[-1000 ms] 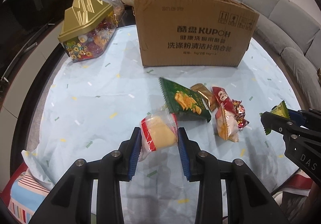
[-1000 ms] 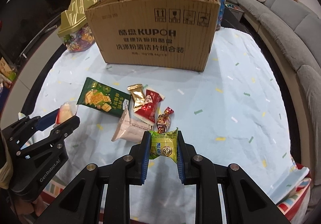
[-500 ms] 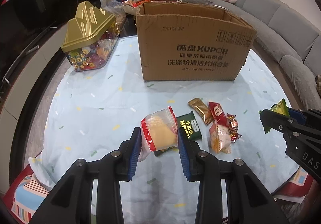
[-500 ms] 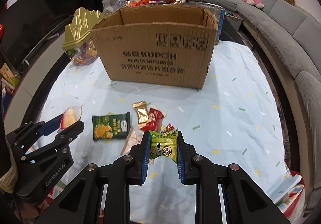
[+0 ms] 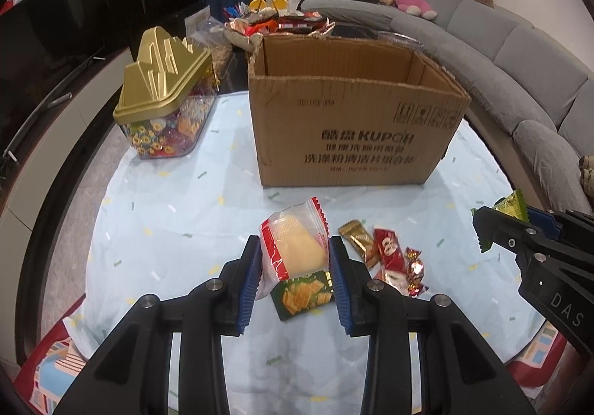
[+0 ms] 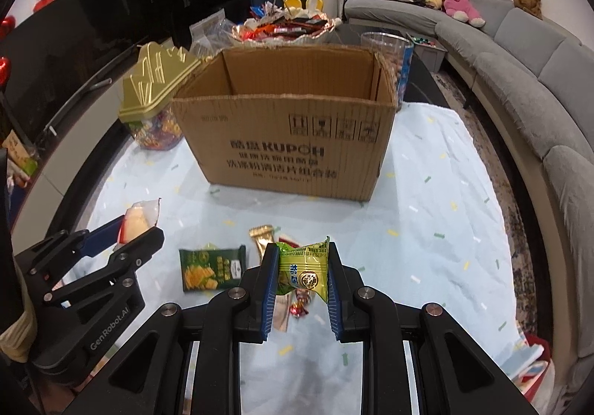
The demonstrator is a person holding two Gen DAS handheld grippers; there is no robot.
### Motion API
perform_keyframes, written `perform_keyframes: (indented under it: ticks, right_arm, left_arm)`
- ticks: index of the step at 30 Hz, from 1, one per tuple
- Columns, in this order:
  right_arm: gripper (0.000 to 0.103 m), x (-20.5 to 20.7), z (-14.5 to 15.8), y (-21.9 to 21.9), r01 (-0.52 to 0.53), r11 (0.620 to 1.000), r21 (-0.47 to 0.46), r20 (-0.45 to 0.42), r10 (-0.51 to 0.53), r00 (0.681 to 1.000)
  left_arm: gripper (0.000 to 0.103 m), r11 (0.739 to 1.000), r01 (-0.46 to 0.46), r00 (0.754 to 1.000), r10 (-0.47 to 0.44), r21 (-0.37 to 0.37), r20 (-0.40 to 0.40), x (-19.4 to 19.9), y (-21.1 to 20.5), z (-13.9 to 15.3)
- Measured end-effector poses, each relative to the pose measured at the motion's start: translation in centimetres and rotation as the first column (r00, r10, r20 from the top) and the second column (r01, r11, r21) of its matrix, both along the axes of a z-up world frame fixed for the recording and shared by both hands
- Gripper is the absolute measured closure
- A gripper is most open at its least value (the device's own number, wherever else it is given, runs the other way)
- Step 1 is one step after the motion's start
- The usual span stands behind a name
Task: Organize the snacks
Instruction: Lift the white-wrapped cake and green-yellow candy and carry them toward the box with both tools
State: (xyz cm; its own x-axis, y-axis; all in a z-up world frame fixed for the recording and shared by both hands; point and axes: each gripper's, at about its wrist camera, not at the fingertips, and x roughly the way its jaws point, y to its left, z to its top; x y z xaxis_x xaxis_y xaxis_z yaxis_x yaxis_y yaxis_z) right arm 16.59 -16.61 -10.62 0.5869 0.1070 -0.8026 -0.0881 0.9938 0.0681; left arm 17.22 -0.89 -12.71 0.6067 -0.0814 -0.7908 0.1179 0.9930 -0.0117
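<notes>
- A grey sofa [image 6: 527, 54] curves down the right side of both views, with soft toys [image 6: 458, 2] on its back at the upper right.
- A table under a pale blue speckled cloth [image 5: 167, 214] fills the middle of each frame.
- An open cardboard box [image 5: 352, 132] with printed lettering stands upright at the centre of the cloth, above the loose snacks; what lies inside is not visible.
- A clear candy jar with a gold lid [image 5: 163, 99] stands left of the box, near it but apart.
- A tiered dish of sweets [image 6: 278, 17] sits behind the box at top centre.
- The left gripper [image 5: 295, 259], at lower centre of its own view, is clenched on a clear red-edged packet holding a yellow cake [image 5: 293, 246]; the packet is off the cloth.
- The right gripper [image 6: 302, 272], at lower centre of its view, is clamped on a green wrapped snack [image 6: 304, 270], also clear of the cloth.
- A dark green cracker packet [image 6: 211, 268] lies flat at lower centre, left of the right gripper.
- Just beside it lie a gold sachet [image 5: 356, 234], a red packet [image 5: 388, 251] and a small red foil candy [image 5: 414, 268], bunched together in front of the box.
</notes>
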Motion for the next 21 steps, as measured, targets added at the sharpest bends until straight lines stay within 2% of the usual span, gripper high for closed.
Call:
perform_keyframes:
  ticks: [21]
  right_arm:
    - [0.078,3.1,3.4,-1.4,0.024,1.000,0.003,0.069,-0.024,0.997]
  left_arm:
    - [0.067,1.000,0.022,0.999,-0.021,-0.009,0.047,3.4,-1.1,3.3]
